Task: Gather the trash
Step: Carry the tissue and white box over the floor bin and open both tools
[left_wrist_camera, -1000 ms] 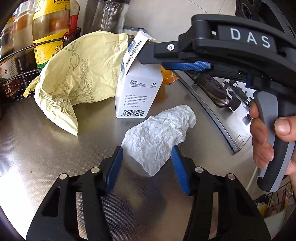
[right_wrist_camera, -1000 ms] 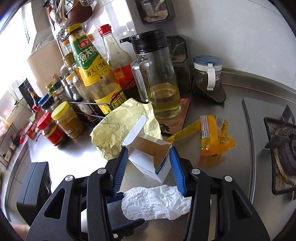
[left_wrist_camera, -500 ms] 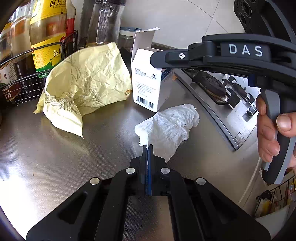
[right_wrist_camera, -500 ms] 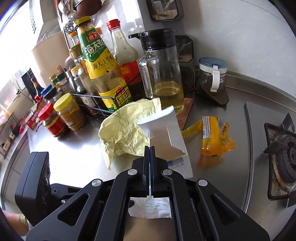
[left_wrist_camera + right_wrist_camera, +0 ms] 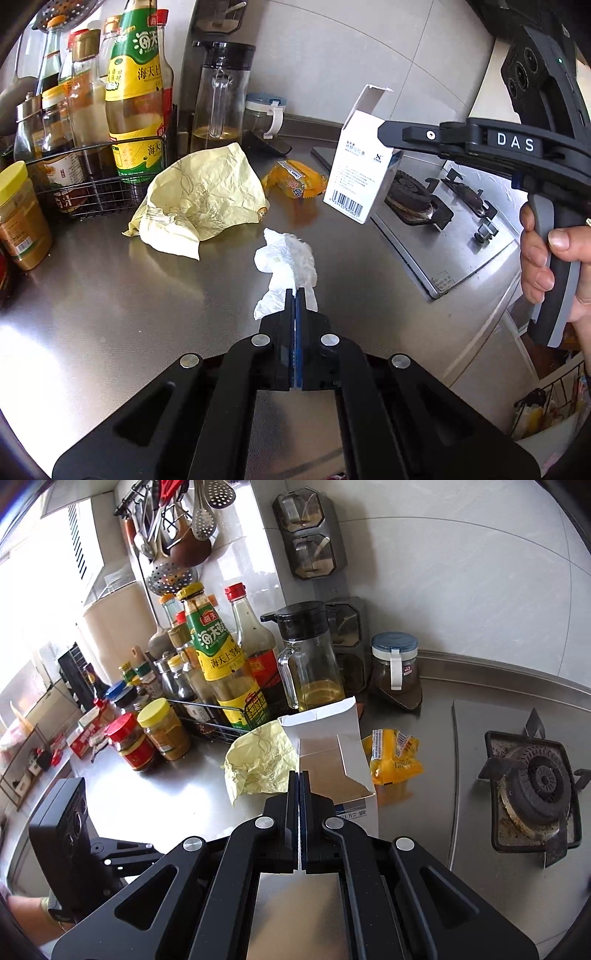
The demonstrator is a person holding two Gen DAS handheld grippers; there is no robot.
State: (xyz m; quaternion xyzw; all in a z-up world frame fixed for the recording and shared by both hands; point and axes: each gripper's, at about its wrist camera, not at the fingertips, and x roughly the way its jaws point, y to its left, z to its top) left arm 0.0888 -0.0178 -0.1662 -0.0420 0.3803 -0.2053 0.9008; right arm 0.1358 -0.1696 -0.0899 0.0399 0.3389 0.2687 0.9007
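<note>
Left wrist view: your left gripper (image 5: 295, 291) was clamped on the white tissue (image 5: 286, 258), lifted clear to bin it. Your right gripper (image 5: 299, 775) pinched the white box (image 5: 338, 775) by its wall, off the steel counter (image 5: 110, 295). Yellow paper (image 5: 199, 199), orange wrapper (image 5: 295, 181) remained beside the stove (image 5: 528, 786).

**A home kitchen, by every sign**

You are working at a stainless steel countertop (image 5: 110, 295) beside a gas hob (image 5: 532, 786). Sauce and oil bottles (image 5: 218, 657) crowd a wire rack (image 5: 92, 181), ladles and skimmers (image 5: 173, 535) hang on the tiled wall (image 5: 461, 572), and wall-mounted seasoning boxes (image 5: 310, 539) sit above.
</note>
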